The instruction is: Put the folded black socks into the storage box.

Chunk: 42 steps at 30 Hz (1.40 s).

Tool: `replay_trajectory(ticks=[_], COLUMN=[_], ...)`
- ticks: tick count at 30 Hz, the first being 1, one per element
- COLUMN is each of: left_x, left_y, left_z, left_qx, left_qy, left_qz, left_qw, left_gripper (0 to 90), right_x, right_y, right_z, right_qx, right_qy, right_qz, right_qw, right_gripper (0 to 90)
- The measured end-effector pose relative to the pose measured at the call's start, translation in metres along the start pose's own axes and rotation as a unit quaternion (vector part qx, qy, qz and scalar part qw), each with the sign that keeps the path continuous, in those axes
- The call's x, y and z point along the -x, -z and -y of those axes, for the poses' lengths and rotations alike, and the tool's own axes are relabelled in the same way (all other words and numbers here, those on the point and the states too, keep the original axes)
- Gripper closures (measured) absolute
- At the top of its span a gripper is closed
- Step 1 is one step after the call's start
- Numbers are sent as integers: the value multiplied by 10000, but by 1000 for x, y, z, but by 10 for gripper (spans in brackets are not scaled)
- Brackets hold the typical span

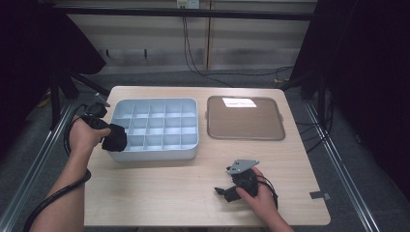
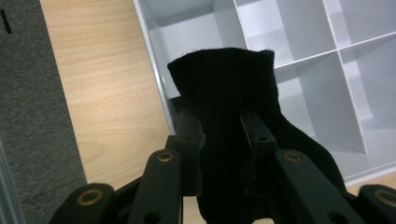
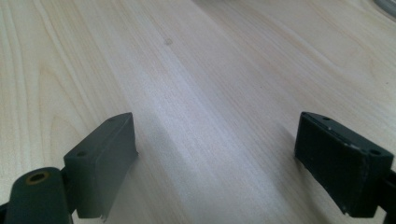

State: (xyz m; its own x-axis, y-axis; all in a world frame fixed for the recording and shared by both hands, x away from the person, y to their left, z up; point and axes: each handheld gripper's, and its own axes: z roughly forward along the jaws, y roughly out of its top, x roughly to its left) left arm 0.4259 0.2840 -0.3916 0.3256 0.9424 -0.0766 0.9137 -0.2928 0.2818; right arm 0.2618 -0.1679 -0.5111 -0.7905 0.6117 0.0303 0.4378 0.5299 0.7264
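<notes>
Nearest us, our right gripper (image 1: 223,191) is resting wide open on the smooth wooden table (image 1: 159,193), short of the tray. Our left gripper (image 2: 219,135) is clamping a soft black sock (image 2: 224,88), pointing lengthwise over the near-left corner of the grey plastic tray (image 1: 159,153).

Your high view is dim at the upper corners, with white glare on the brown lid (image 1: 245,118) at upper centre. Your right gripper view blurs toward the top; soft shadows lie under its jaws.
</notes>
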Motion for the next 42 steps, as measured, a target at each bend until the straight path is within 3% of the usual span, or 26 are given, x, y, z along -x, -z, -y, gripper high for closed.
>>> replay_trajectory(ticks=[24,42], left_x=[10,16], left_y=[-13,-20], left_z=[-5,-4], left_qx=[-220,-363], left_qy=[-175,-274], left_qz=[-440,-591], left_qw=[9986,9972], left_gripper=[725,725], right_x=[0,0], right_y=[0,0], right_z=[0,0], right_qx=[0,0], right_qy=[1,0], right_qz=[2,2], right_qw=[10000,10000], right_gripper=[123,123])
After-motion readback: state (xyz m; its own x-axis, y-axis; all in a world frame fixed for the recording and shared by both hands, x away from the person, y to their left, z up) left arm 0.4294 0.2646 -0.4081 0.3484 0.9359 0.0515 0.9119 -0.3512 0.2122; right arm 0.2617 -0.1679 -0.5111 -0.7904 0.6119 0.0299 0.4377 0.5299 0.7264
